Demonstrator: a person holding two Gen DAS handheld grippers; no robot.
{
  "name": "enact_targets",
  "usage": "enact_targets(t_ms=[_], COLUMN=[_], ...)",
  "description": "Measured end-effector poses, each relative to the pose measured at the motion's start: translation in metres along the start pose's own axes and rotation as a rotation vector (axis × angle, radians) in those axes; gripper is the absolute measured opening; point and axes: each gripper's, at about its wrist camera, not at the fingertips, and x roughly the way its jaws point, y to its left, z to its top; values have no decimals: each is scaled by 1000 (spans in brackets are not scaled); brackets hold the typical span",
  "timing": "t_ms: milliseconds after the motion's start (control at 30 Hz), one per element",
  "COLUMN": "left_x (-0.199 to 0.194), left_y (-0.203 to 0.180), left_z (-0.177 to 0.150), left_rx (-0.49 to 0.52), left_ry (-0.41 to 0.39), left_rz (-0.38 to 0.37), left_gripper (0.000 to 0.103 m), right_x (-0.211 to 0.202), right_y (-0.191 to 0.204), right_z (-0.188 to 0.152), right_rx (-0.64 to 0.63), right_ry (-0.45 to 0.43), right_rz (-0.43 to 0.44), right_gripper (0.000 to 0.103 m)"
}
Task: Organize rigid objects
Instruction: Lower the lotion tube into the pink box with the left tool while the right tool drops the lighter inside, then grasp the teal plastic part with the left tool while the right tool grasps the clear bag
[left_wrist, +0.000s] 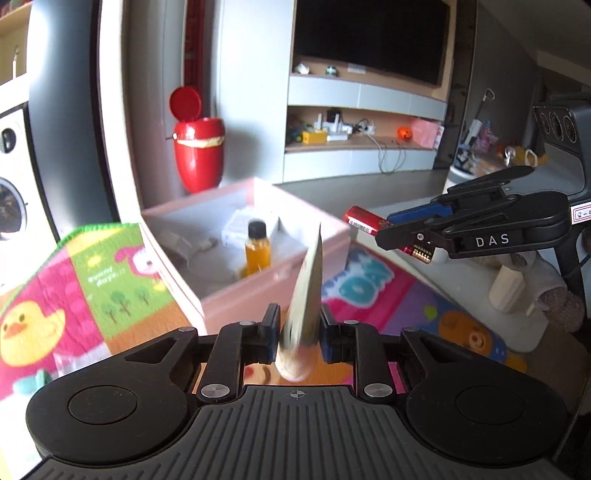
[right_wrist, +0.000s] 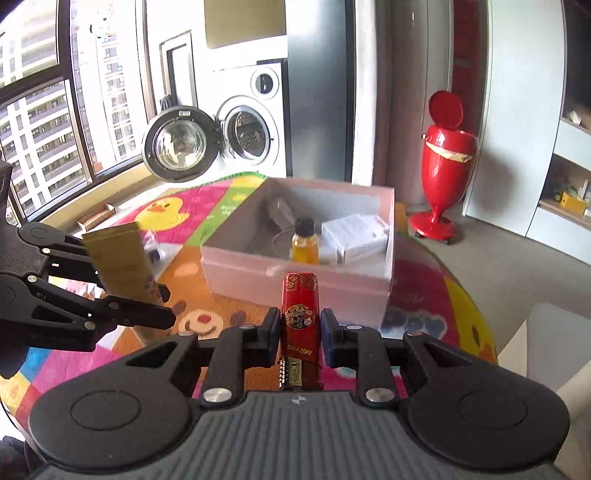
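With both loads held above the play mat (right_wrist: 236, 192) short of the pink box (right_wrist: 295, 280), the step in hand appears to be dropping them in: carry each over the rim, lower into bare floor clear of the orange bottle (right_wrist: 305, 243), then release. Left gripper (left_wrist: 297, 334) fingers are clamped on a flat yellow tube (left_wrist: 308, 291), seen edge-on at lower centre. The right view shows the tube's broad face at left and the right gripper (right_wrist: 300, 332) fingers closed on a red lighter (right_wrist: 300, 306).
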Motion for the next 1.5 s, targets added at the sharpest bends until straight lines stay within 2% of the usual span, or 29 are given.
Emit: enact_targets(t_ms=[67, 100, 200, 300, 400, 500, 567, 633, 733, 833, 1000, 1067, 1233, 1367, 1433, 1500], left_x=[2, 7, 35, 74, 102, 107, 100, 87, 66, 49, 25, 12, -27, -63, -77, -87], left_y=[15, 23, 52, 76, 94, 108, 109, 108, 107, 102, 97, 95, 92, 107, 121, 135], left_z=[32, 44, 76, 86, 80, 67, 57, 46, 25, 0, -51, -71, -107, -117, -120, -125], left_rx=[-41, -70, -156, -236, -329, -390, -369, -340, -347, -370, -425, -440, -489, -531, -572, -628], left_ry=[-54, -74, -92, -49, -7, -1, -28, -64, -86, -52, 55, 63, 15, -70, -97, -119], left_rz=[8, 15, 45, 47, 24, 20, 62, 106, 129, 147, 184, 211, 293, 419, 491, 529], left_gripper=[22, 12, 10, 10, 12, 16, 16, 16, 16, 16, 16, 16, 16, 16, 16, 16], right_x=[0, 5, 36, 75, 112, 129, 131, 130, 126, 122, 109, 102, 97, 103, 110, 119], right_y=[-11, -17, -33, -40, -46, -49, -48, -43, -33, -26, -10, 3, 55, 113, 138, 159], right_z=[37, 52, 82, 85, 71, 54, 45, 38, 32, 32, 34, 37, 40, 36, 35, 35], right_rx=[13, 35, 98, 115, 119, 124, 107, 74, 23, 21, 6, -3, -62, -183, -212, -225], right_ry=[-66, -73, -48, 14, 86, 126, 129, 115, 99, 97, 69, 47, 20, 14, 32, 62], right_rz=[-13, -13, -17, -67, -73, -66, -74, -95, -112, -101, -82, -61, 35, 94, 134, 180], right_gripper=[22, 22, 22, 22, 23, 25, 40, 44, 48, 53, 53, 56, 65, 70, 72, 74])
